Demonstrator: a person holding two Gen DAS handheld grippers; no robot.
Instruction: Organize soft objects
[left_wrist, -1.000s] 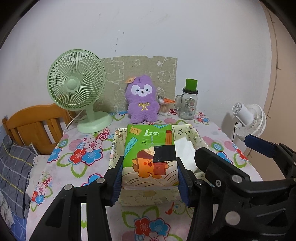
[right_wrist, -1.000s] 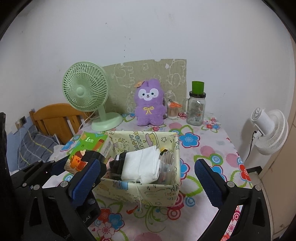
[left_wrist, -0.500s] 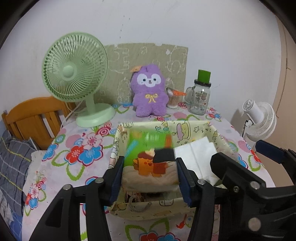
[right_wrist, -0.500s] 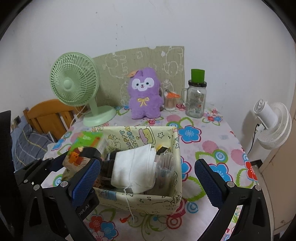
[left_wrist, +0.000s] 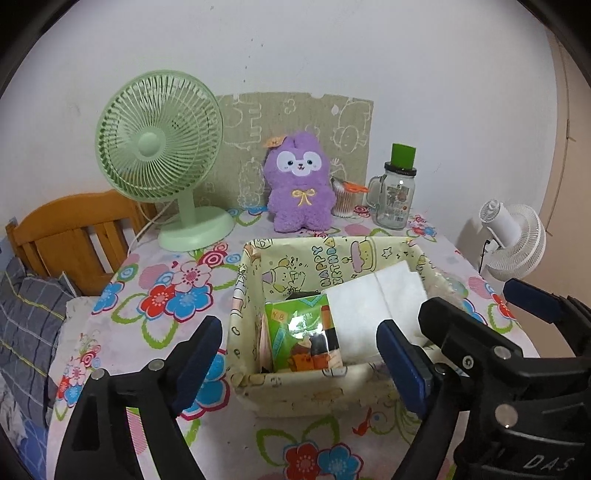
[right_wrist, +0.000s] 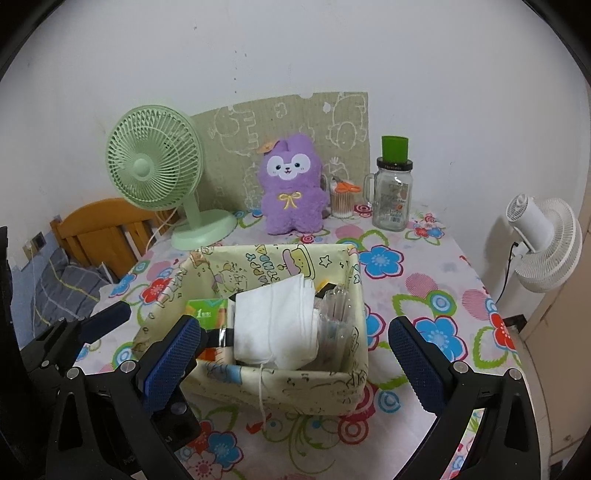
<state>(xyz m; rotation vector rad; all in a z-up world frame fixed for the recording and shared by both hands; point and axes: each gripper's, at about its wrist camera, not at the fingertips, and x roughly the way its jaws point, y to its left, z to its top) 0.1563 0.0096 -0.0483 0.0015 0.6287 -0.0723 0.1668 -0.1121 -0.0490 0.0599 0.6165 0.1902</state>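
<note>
Left wrist view shows the left gripper (left_wrist: 299, 360) spread wide and empty above the fabric basket (left_wrist: 314, 395), where the green tissue pack (left_wrist: 301, 338) sits beside the white cloth (left_wrist: 373, 314); the right gripper (right_wrist: 293, 356) likewise gapes empty, so the placing step looks done, and the purple plush (left_wrist: 299, 184) behind the basket seems next.

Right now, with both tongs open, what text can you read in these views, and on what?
"HAPPY BIRTHDA…", partly readable: inner wall of the fabric basket.
"1": green tissue pack; the characters beside it are too small to read.
"DAS": right tongs' body, near the left view's lower edge.
Glass jar label: too blurred to read.
Cardboard backdrop: doodles, nothing legible.
</note>
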